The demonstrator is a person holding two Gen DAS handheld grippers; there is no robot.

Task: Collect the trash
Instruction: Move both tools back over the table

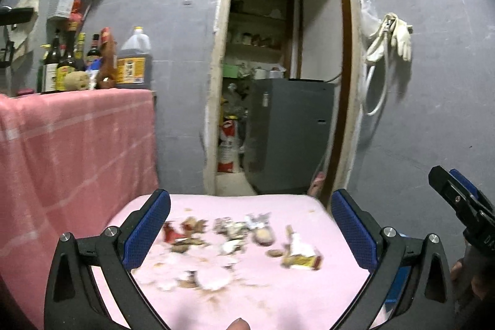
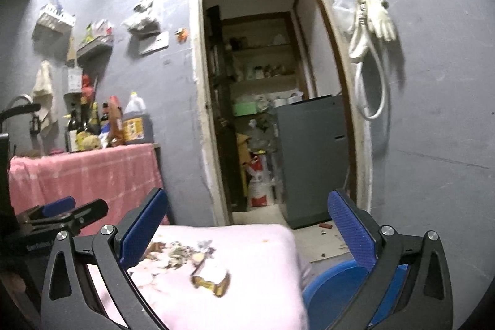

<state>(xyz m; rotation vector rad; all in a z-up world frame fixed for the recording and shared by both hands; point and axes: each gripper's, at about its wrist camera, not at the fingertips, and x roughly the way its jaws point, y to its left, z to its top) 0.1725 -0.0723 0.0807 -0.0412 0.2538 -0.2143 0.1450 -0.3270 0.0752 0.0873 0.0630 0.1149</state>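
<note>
While scraps of trash [image 1: 235, 240] are lying scattered across the middle of a pale pink cloth [image 1: 278, 293], both hand-held grippers are hanging above its near edge with nothing between their blue pads. Among the blurred litter, a yellow wrapper [image 1: 301, 260] is sitting at the right end, a red wrapper [image 1: 171, 234] at the left end, and crumpled pale bits are lying between them. The left hand-held gripper [image 1: 250, 234] is standing wide apart, released, framing the trash. The right hand-held gripper [image 2: 247, 237] is likewise spread wide and empty, over the cloth's right edge, with a blue basin [image 2: 334, 289] showing below it on the right. To the left, a bench draped in a pink checked cloth [image 1: 77, 144] is carrying sauce bottles [image 1: 62, 64] and a large jug [image 1: 134, 57]. Farther off, an open doorway [image 1: 278, 67] in the grey wall is showing a dark grey cabinet [image 1: 294, 132] and shelves. Right of the doorway, pale rubber gloves [image 1: 393, 36] are hanging on the wall.
</note>
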